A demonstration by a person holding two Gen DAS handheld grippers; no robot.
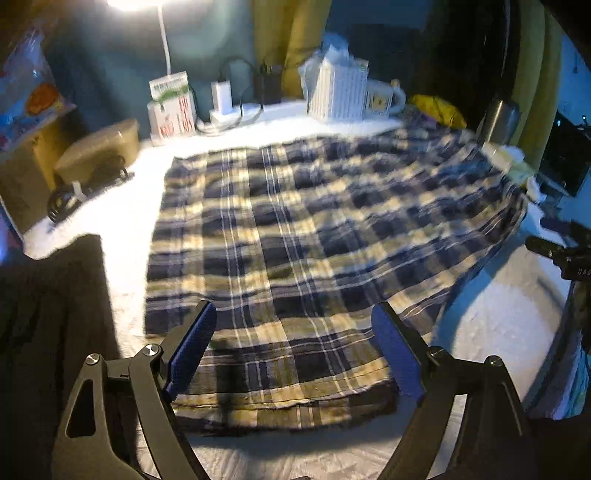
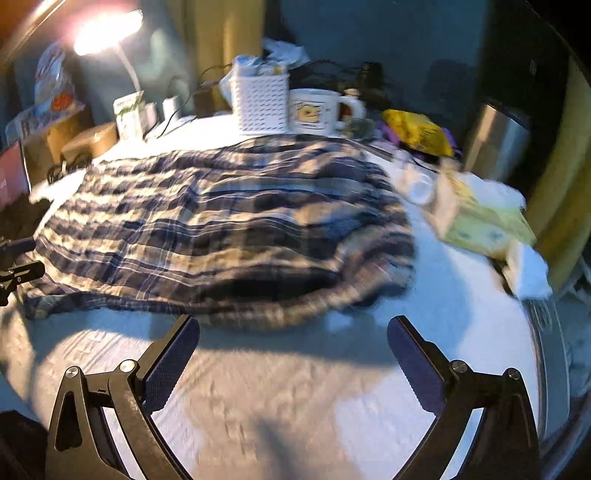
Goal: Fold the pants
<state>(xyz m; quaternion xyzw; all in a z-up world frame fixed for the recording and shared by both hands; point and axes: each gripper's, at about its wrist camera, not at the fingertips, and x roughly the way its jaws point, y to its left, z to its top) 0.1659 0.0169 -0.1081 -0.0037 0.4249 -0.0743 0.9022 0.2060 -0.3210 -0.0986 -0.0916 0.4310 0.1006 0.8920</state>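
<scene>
The navy and cream plaid pants (image 1: 295,243) lie spread flat on a white textured tabletop (image 1: 122,206). In the left wrist view my left gripper (image 1: 293,321) hovers over the pants' near hem, jaws wide open with nothing between the blue pads (image 1: 192,350). In the right wrist view the pants (image 2: 221,229) lie ahead, their near edge rumpled. My right gripper (image 2: 291,336) stands open over bare tabletop (image 2: 280,398) just short of that edge, holding nothing. Part of the right gripper shows at the right edge of the left view, and part of the left gripper at the left edge of the right view.
Along the back stand a lit desk lamp (image 2: 107,33), a white perforated basket (image 2: 260,101), a mug (image 2: 319,110), a yellow bag (image 2: 417,131) and a steel cup (image 2: 496,138). A tissue pack (image 2: 484,225) lies to the right. A dark cloth (image 1: 48,314) lies at left.
</scene>
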